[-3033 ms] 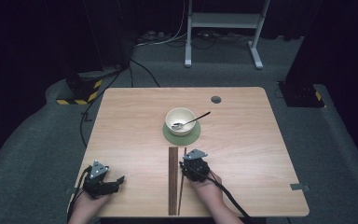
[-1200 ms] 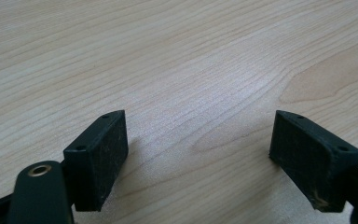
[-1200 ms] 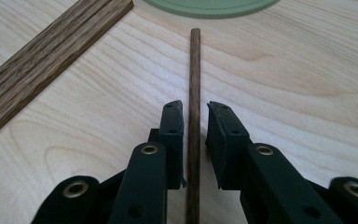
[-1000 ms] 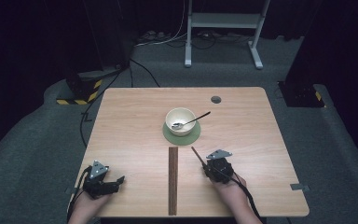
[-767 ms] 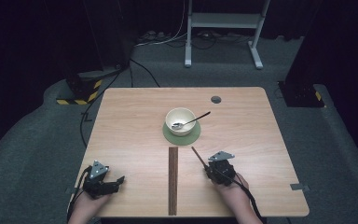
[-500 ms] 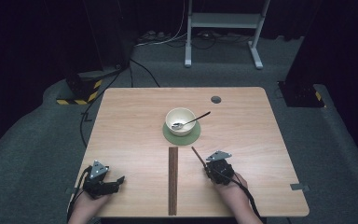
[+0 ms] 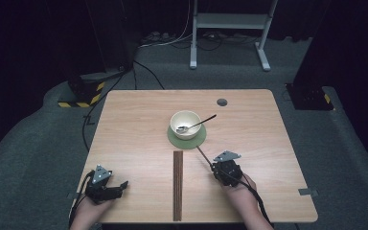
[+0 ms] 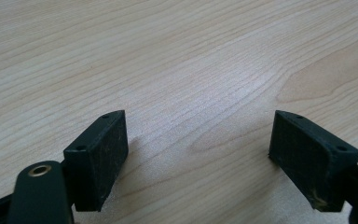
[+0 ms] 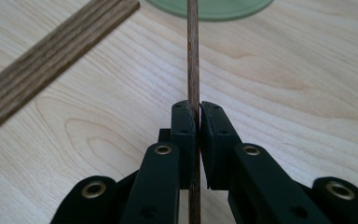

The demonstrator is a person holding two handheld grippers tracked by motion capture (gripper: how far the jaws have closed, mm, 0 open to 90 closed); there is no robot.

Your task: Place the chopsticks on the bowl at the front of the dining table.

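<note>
1. Nearest the person, the left hand-held gripper rests low on the counter at its near left corner. Its jaws stand wide apart with nothing but bare wood grain between them in the left gripper view, and it lies well apart from everything else.

2. Also on the near side, to the right of centre, the right hand-held gripper has its jaws pinched on a thin dark chopstick. They have just been closing, and the stick now sits clamped between the pads.

3. The chopstick's long axis runs straight out from those jaws, away from the person and slightly leftward in the high view, with its far tip pointing at the edge of the green coaster. The stick also passes back behind the pads toward the hand.

4. Just left of that hand, the dark wooden strip lies lengthwise along the counter's middle, near the right hand-held gripper and far from the left one.

5. Farther out, the cream bowl stands on the coaster with a spoon resting in it, handle angled up to the right.

6. Judging from this, the right hand is the one placed to carry the chopstick anywhere; the bowl lies directly ahead along the stick's own line.
</note>
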